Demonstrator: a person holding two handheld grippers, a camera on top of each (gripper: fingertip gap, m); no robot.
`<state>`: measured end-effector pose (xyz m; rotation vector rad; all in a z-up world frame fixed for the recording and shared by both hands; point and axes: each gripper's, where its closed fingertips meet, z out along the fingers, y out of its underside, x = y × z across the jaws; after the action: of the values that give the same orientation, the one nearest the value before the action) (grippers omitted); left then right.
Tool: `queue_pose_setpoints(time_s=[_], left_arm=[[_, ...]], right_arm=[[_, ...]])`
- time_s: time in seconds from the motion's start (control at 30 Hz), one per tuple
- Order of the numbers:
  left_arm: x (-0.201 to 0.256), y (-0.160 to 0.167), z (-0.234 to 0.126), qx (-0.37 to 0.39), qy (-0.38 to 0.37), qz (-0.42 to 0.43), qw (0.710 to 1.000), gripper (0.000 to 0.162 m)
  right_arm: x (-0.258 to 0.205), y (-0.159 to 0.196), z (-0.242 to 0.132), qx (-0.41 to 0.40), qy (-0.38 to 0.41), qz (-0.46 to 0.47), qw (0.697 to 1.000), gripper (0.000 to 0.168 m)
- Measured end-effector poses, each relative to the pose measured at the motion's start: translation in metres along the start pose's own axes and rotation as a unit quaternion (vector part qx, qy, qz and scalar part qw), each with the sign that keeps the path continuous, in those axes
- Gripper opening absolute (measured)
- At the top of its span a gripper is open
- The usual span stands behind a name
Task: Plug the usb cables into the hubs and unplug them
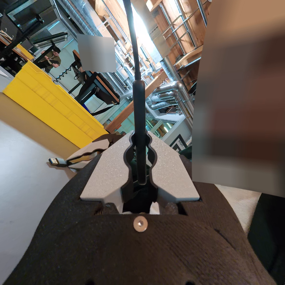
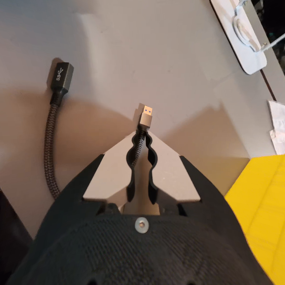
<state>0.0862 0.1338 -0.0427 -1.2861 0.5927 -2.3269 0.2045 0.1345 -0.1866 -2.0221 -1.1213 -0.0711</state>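
Observation:
My left gripper [image 1: 140, 135] is shut on a slim black hub [image 1: 139, 123], seen edge-on and held upright off the table. The hub's black cable [image 1: 132, 38] rises out of the top of the view. My right gripper [image 2: 141, 132] is shut on a braided cable [image 2: 138, 148] just behind its silver USB-A plug [image 2: 146, 117], which points forward just above the grey table [image 2: 154, 54]. That gripper and plug [image 1: 54, 161] also show low on the left in the left wrist view. The cable's black socket end [image 2: 61, 75] lies on the table to the left.
A yellow bin [image 1: 54, 98] stands on the table beyond the right gripper and also shows in the right wrist view [image 2: 262, 200]. A white base plate [image 2: 240, 38] sits at the table's far right edge, with white papers [image 2: 277, 126] beside it. A person stands far off [image 1: 54, 60].

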Motion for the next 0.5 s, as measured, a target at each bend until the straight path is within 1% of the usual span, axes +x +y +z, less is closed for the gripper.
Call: queue_pose_setpoints(time_s=[0.03,0.1,0.17,0.2,0.27,0.3,0.37,0.4,0.5], left_arm=[[0.000,0.001,0.000,-0.001,0.000,0.001,1.000,0.009],[0.001,0.002,0.001,-0.003,-0.002,0.005,1.000,0.009],[0.001,0.002,0.001,-0.004,-0.009,0.015,1.000,0.009],[0.000,0.001,0.000,-0.003,-0.014,0.020,1.000,0.009],[-0.002,0.000,-0.001,0.001,-0.022,0.026,0.999,0.009],[-0.003,-0.001,-0.002,0.003,-0.026,0.028,0.999,0.009],[-0.005,-0.002,-0.002,0.005,-0.035,0.035,0.999,0.008],[-0.006,-0.001,-0.002,0.001,-0.040,0.039,0.998,0.008],[-0.011,0.007,0.000,-0.029,-0.063,0.067,0.995,0.008]], right_arm=[[0.003,0.000,-0.002,-0.004,0.006,0.006,1.000,0.007],[0.007,-0.013,-0.012,0.042,0.003,0.041,0.998,0.007],[0.014,-0.029,-0.027,0.106,-0.025,0.118,0.987,0.006],[0.017,-0.036,-0.034,0.139,-0.049,0.165,0.975,0.006],[0.022,-0.045,-0.047,0.198,-0.112,0.262,0.938,0.006],[0.023,-0.048,-0.053,0.226,-0.148,0.310,0.911,0.006],[0.025,-0.057,-0.066,0.277,-0.225,0.398,0.845,0.006],[0.025,-0.061,-0.072,0.290,-0.249,0.418,0.824,0.006],[0.009,-0.074,-0.081,0.301,-0.307,0.425,0.797,0.007]])
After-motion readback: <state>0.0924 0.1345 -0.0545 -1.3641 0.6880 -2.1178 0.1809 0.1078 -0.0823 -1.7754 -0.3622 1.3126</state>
